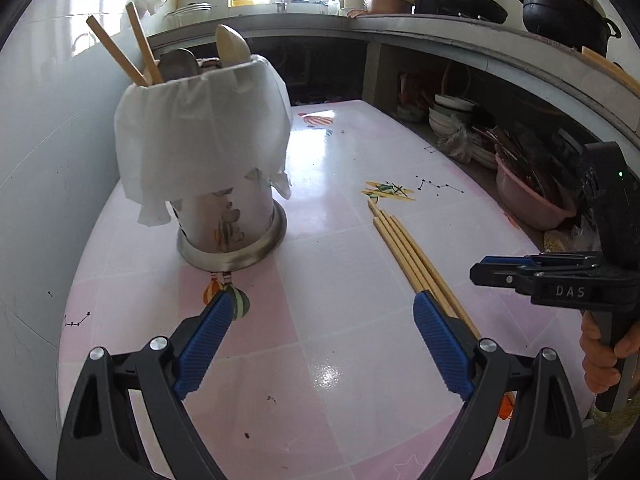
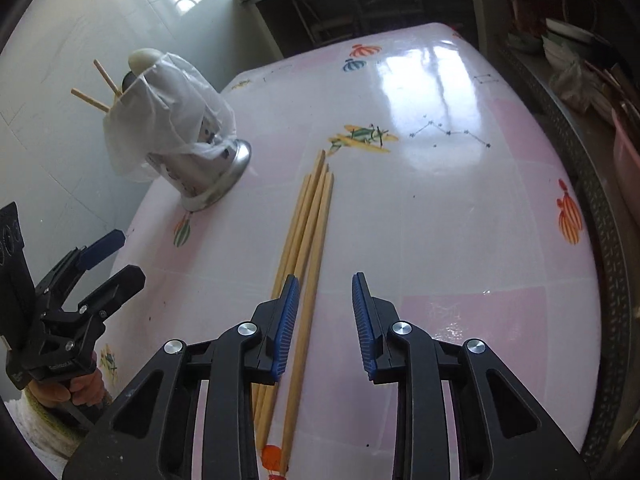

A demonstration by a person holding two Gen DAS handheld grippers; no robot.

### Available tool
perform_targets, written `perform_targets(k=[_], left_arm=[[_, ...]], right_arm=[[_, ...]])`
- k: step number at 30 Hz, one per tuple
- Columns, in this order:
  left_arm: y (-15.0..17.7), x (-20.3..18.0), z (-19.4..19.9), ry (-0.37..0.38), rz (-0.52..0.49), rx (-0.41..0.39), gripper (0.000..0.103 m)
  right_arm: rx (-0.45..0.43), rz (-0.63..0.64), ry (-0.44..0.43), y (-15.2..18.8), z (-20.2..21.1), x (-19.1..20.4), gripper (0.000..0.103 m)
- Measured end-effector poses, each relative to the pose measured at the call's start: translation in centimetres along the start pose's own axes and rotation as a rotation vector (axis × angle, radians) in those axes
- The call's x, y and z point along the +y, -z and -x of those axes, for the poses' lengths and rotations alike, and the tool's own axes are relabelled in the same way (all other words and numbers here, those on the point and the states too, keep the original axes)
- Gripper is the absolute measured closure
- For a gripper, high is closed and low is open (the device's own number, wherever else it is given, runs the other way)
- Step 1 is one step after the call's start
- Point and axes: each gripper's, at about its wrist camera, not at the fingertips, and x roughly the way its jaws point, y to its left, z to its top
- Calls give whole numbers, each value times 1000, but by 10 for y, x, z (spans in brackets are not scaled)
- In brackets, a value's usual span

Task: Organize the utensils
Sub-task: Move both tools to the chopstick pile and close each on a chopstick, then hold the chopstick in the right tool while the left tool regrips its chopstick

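I am holding my right gripper point(image 2: 325, 316) just above the chopsticks point(image 2: 308, 236), which are lying straight ahead along my fingers' line, their long axis running away from me toward the far end of the table point(image 2: 460, 216). One stick is sitting between my parted fingers, the others just left of them. My left gripper point(image 1: 324, 344) is hanging wide open and empty, farther off. The sticks are pale bamboo, four bunched together, thin and smooth. The metal holder point(image 2: 188, 148), draped in white cloth, is standing well to the left.
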Motion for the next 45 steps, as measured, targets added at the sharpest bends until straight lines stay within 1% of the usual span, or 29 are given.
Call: perform_targets(k=[1, 3, 6, 9, 11, 14, 18, 20, 23, 31, 35, 37, 39, 41, 42, 44, 45], left_arm=[[0, -2, -5, -1, -1, 9, 14], [0, -5, -12, -7, -3, 19, 14], [-1, -10, -19, -16, -8, 28, 14], [-3, -17, -24, -17, -19, 31, 14], [-5, -21, -27, -16, -33, 29, 14], [-8, -30, -34, -12, -61, 28, 14], [-10, -48, -47, -9, -120, 27, 18], [-9, -56, -55, -18, -150, 39, 26], [-7, -59, -65, -27, -165, 64, 32], [-6, -60, -79, -13, -149, 95, 34], [-4, -59, -84, -39, -148, 112, 34], [-3, -53, -82, -46, -129, 115, 34], [-3, -46, -79, -70, -121, 118, 34], [-2, -35, -76, -69, -98, 124, 42], [-1, -30, -74, -68, -84, 129, 45], [2, -21, -69, -61, -61, 136, 59], [3, -17, -67, -58, -49, 142, 63]], right_arm=[[7, 14, 4, 1, -5, 2, 80], [18, 43, 19, 0, -12, 4, 85], [36, 59, -9, 1, -19, 9, 87], [25, 110, 35, 0, -23, 14, 93], [22, 113, 50, -2, -24, 13, 97], [9, 94, 82, -2, -20, 5, 98], [-4, 26, 57, 1, -13, -12, 99], [-9, 4, 46, 1, -11, -16, 99], [-14, -14, 35, 1, -11, -19, 99], [-19, -35, 7, 1, -9, -24, 99], [-20, -40, 4, 2, -9, -24, 99], [-18, -43, 1, 2, -8, -25, 99], [-16, -44, 3, 2, -8, -25, 99], [-13, -41, 8, 1, -8, -24, 99], [-11, -40, 11, 1, -8, -23, 99], [-5, -40, 12, 1, -9, -20, 99], [-2, -41, 11, 1, -10, -19, 99]])
